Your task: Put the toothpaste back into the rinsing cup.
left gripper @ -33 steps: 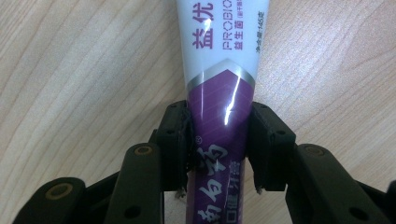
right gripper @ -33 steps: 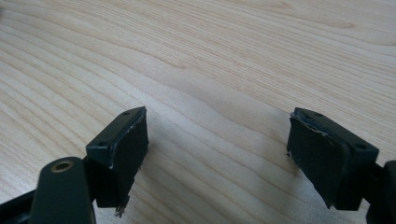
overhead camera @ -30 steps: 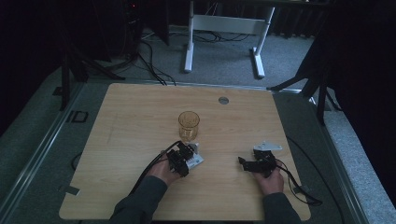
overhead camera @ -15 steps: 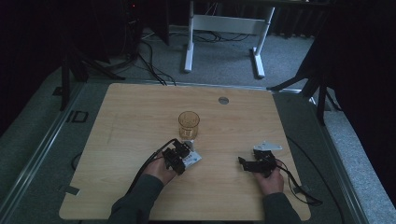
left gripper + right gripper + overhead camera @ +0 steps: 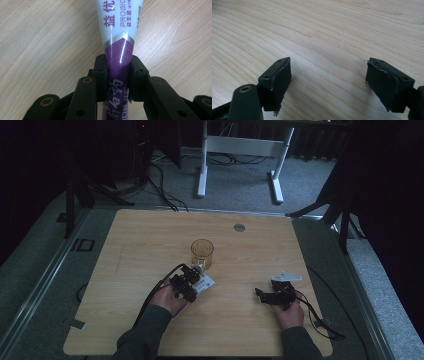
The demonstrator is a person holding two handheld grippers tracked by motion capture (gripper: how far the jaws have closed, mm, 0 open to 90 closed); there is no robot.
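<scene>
Tube (image 5: 117,50): pinched by left gripper (image 5: 118,75), now nearer the glass (image 5: 202,252)
Right gripper (image 5: 328,82): jaws spread, unmoved on table (image 5: 150,235)

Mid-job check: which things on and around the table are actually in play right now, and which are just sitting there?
In play:
- tube, white and purple, clamped by the left gripper
- glass, just beyond the tube
- right gripper, open, nothing held

Just there:
- round grommet near the table's far edge
- white stand on the floor
</scene>
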